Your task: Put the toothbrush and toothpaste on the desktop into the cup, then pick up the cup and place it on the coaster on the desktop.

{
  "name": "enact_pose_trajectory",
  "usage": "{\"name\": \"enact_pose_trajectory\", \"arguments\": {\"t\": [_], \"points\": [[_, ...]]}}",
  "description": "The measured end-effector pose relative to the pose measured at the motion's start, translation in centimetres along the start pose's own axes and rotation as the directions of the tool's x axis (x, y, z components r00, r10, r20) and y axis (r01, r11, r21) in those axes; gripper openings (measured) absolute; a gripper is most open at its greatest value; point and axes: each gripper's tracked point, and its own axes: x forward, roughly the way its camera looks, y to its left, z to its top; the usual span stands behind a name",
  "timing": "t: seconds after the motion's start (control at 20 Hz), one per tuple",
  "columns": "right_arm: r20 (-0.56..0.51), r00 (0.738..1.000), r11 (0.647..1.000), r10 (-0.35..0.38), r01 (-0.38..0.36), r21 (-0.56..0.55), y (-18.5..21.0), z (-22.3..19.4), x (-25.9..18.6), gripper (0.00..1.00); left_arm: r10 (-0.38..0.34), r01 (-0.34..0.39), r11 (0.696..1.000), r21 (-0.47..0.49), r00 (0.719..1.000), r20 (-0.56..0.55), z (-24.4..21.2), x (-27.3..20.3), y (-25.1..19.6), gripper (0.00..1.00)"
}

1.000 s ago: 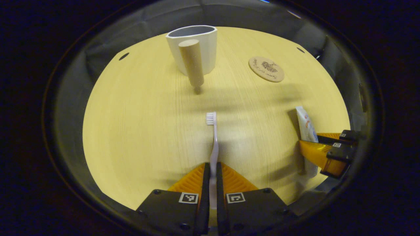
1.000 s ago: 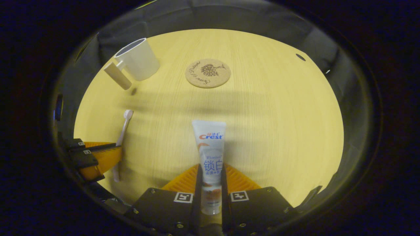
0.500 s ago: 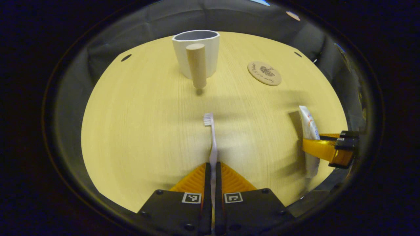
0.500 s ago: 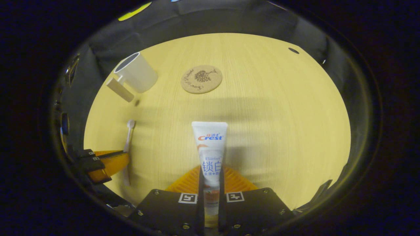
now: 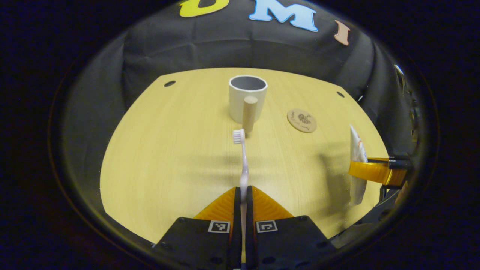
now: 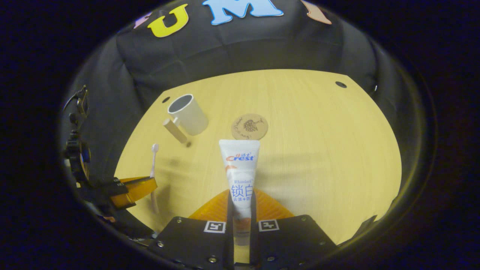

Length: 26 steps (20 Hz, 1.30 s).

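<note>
My left gripper (image 5: 243,195) is shut on a pale toothbrush (image 5: 242,161), whose bristle head points toward the cup. The white cup (image 5: 245,98) with a wooden peg handle stands upright at the table's far middle, and a round cork coaster (image 5: 302,120) lies to its right. My right gripper (image 6: 242,198) is shut on a white toothpaste tube (image 6: 240,170) that sticks out forward. In the right gripper view the cup (image 6: 189,114) stands at the far left, the coaster (image 6: 249,126) just beyond the tube, and the left gripper (image 6: 140,187) with the toothbrush (image 6: 153,168) at the lower left.
The light wooden table (image 5: 168,157) has small dark holes near its far corners (image 5: 169,83). Black cloth walls the booth behind and beside it. The right gripper (image 5: 375,170) with the toothpaste (image 5: 357,150) shows at the right edge of the left gripper view.
Both grippers have risen and tilted back from the table with the toothbrush and toothpaste in them. The cup and coaster look smaller and farther; more of the back wall shows.
</note>
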Motion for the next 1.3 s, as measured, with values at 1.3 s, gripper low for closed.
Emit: {"name": "enact_pose_trajectory", "arguments": {"t": [1.3], "points": [[0.254,0.966,0.993,0.045,-0.016,-0.115,3.7,5.3,-3.3,0.17,-0.038,0.054,0.999,0.003,0.665,0.746,24.5,-4.4,2.9,0.10]]}}
